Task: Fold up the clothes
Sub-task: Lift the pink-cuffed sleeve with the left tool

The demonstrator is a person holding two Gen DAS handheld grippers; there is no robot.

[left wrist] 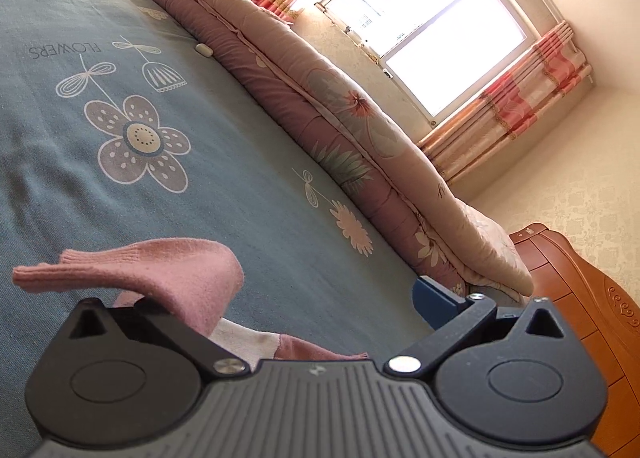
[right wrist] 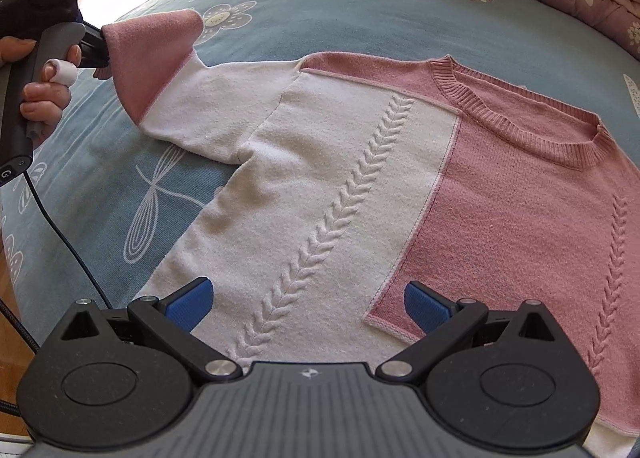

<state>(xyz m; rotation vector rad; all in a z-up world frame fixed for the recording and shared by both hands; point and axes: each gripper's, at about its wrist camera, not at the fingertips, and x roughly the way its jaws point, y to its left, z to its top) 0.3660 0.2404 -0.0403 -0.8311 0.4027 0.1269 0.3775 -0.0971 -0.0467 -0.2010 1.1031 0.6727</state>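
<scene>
Evidently ready for a sleeve fold, the pink-and-white knitted sweater (right wrist: 360, 186) lies flat on the blue flowered bedsheet (right wrist: 320, 6), its cuff at ten o'clock pinched by the left gripper (right wrist: 96, 54), while the right gripper (right wrist: 308, 302) hovers wide open over the hem.

- Right tongs (right wrist: 308, 304): black linkage arms, blue ribbed pads (right wrist: 191, 304), silver pivot screws, grey ridged body w/ small logo.
- Left tongs (left wrist: 276, 308): same build; black cable.
- Hand (right wrist: 38, 82): white finger wrap.

Both cameras are sitting low over the bed (left wrist: 200, 178), sharing the sweater (right wrist: 320, 178); the left one is facing the window (left wrist: 432, 18).
</scene>
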